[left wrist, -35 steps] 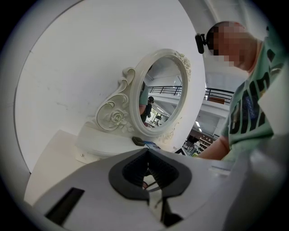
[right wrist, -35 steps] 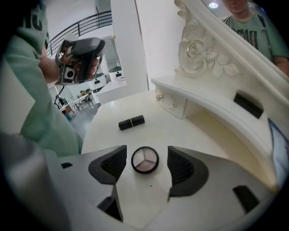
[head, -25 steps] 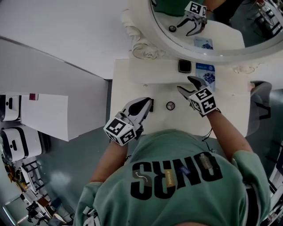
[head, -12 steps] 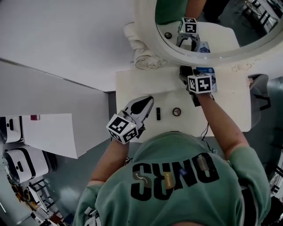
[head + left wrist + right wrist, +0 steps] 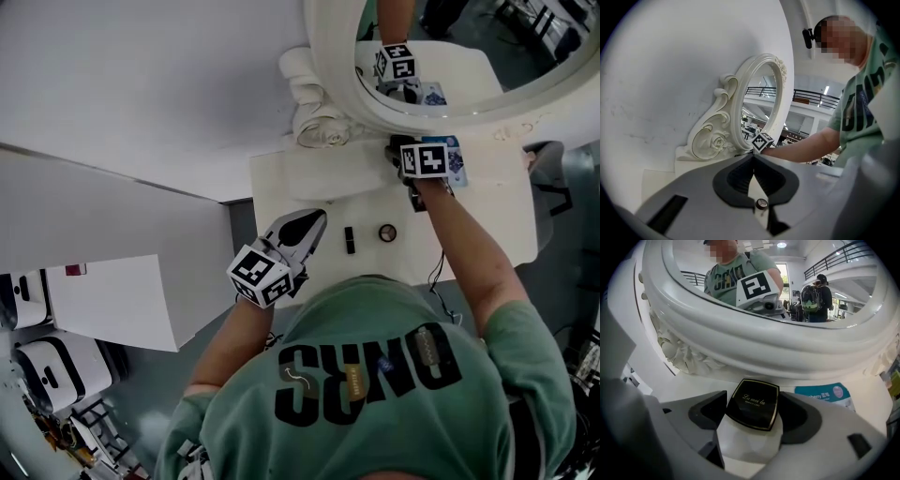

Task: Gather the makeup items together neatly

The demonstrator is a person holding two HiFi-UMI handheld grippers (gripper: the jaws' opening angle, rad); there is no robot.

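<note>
A black square compact [image 5: 753, 405] lies on the white vanity table [image 5: 487, 225] at the foot of the mirror. My right gripper [image 5: 754, 397] straddles it, and its jaws have just been opening; the compact sits between the wide pads [image 5: 708, 414], not pressed. In the head view the right gripper [image 5: 397, 150] hides the compact. A black lipstick [image 5: 350, 239] and a small round pot [image 5: 387, 232] lie mid-table. My left gripper [image 5: 314, 221] hovers left of the lipstick, shut with nothing in it [image 5: 753, 157].
A big oval mirror with an ornate white frame [image 5: 328, 103] stands at the back of the table. A blue packet [image 5: 457, 161] lies right of the compact and also shows in the right gripper view [image 5: 827, 393]. A chair [image 5: 555, 202] stands at the right.
My right gripper has moved from mid-table to the back by the mirror and now covers the compact. The left gripper has drawn left, leaving the lipstick in plain view.
</note>
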